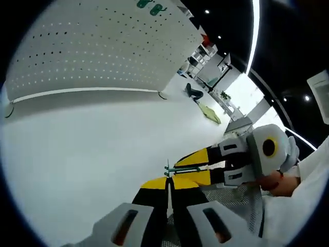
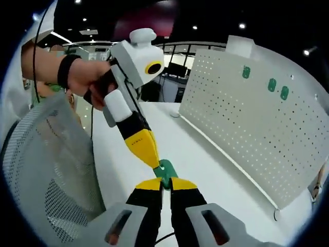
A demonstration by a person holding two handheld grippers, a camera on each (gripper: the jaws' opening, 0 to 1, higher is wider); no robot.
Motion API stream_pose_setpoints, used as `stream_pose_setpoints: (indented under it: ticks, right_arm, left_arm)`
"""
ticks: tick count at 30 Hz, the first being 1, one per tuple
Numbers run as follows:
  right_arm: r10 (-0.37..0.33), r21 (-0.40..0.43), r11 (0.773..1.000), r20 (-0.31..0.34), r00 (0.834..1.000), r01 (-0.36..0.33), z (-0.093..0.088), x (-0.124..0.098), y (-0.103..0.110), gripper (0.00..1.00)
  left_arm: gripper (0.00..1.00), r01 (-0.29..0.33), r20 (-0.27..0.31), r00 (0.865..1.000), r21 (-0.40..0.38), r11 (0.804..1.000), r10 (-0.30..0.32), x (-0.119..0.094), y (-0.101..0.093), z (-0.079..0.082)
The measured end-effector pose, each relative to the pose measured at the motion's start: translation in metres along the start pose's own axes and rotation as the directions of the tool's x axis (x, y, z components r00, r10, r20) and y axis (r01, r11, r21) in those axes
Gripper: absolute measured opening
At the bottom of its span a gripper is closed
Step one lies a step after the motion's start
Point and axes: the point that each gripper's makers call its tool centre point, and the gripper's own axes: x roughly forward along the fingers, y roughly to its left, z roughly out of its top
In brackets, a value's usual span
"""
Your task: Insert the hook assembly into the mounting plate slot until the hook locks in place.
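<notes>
A small green hook assembly (image 2: 166, 171) is pinched between both grippers above the white table (image 1: 77, 149). My right gripper (image 2: 165, 185) is shut on its near end. My left gripper (image 2: 154, 160), held by a hand, comes down from the upper left with its yellow tips closed on the far end. In the left gripper view the hook assembly (image 1: 167, 169) shows as a thin green strip between my left gripper (image 1: 168, 185) and my right gripper (image 1: 179, 169), which enters from the right. The white perforated mounting plate (image 2: 247, 118) stands upright along the table's far side, well apart from the hook; it is also seen as the mounting plate (image 1: 103, 46).
Three green hooks (image 2: 271, 85) hang high on the plate. A grey mesh chair back (image 2: 46, 170) stands close at the left of the right gripper view. A cable (image 1: 7, 110) lies near the plate's foot. Office furniture sits far behind.
</notes>
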Motion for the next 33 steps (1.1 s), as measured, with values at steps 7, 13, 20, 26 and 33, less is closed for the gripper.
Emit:
stream_pose_setpoints:
  ticks: [7, 13, 20, 26, 33]
  right_arm:
    - [-0.009, -0.077, 0.997, -0.038, 0.999, 0.006, -0.003, 0.001, 0.002, 0.03]
    - [-0.007, -0.135, 0.991, -0.067, 0.998, -0.002, -0.005, 0.002, 0.005, 0.02]
    - [-0.023, -0.102, 0.995, -0.068, 0.997, 0.016, -0.004, 0.004, 0.001, 0.01]
    - [-0.051, -0.092, 0.995, -0.046, 0.998, 0.047, 0.004, 0.001, -0.007, 0.01]
    - [-0.07, -0.037, 0.997, -0.001, 0.998, 0.07, 0.016, 0.002, -0.014, 0.01]
  left_arm:
    - [0.01, 0.01, -0.037, 0.999, -0.028, 1.0, -0.011, 0.003, -0.002, -0.004]
    - [0.01, 0.001, -0.05, 0.999, -0.011, 1.0, -0.002, 0.004, -0.002, -0.006]
    - [0.02, -0.013, -0.001, 1.0, 0.09, 0.996, 0.013, 0.003, -0.002, 0.0]
    - [0.03, -0.039, 0.091, 0.996, 0.181, 0.983, 0.023, -0.002, -0.004, 0.011]
    - [0.09, -0.04, 0.148, 0.989, 0.187, 0.982, 0.012, -0.009, -0.009, 0.017]
